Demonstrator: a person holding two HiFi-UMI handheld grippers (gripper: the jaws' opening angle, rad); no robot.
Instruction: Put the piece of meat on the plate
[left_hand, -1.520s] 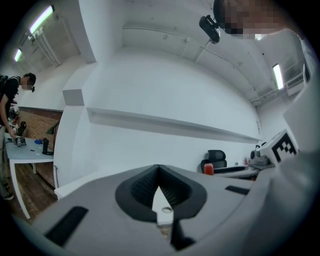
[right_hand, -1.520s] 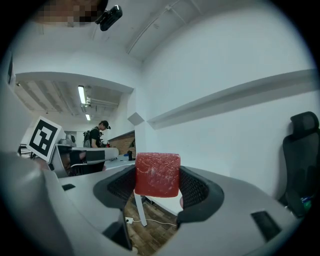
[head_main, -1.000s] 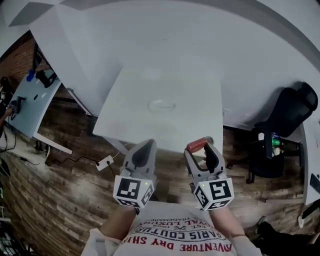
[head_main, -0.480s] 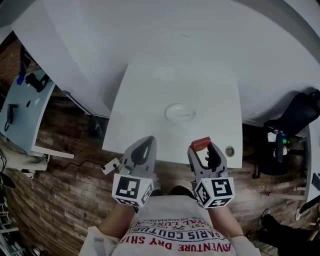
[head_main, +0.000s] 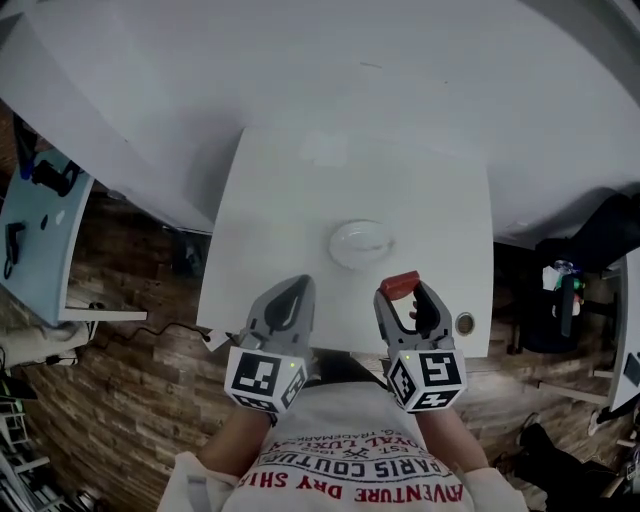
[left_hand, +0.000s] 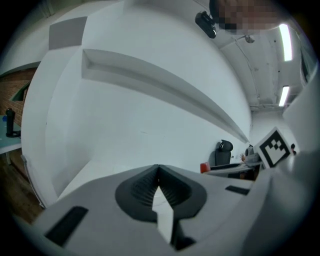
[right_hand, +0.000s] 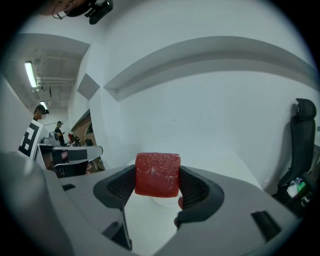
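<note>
The right gripper (head_main: 401, 290) pinches the piece of meat (right_hand: 157, 174), a red block with squared sides, between its two dark ribbed pads; the block sits at the very tips of the jaws and sticks up a little above them. Seen from the head view, the meat hangs over the near part of the white table (head_main: 290, 190), just near and right of the plate (head_main: 360, 243), and is not on it. The plate is small, round and pale, and lies by itself around the middle of the table. The left gripper (left_hand: 159, 170) has its jaws pressed together with nothing between them, and is held over the table's near edge, to the left of the plate. A small round fitting (head_main: 464, 323) sits at the table's near right corner. A dark chair (right_hand: 301, 131) stands off to the right on the wooden floor (head_main: 120, 400).
</note>
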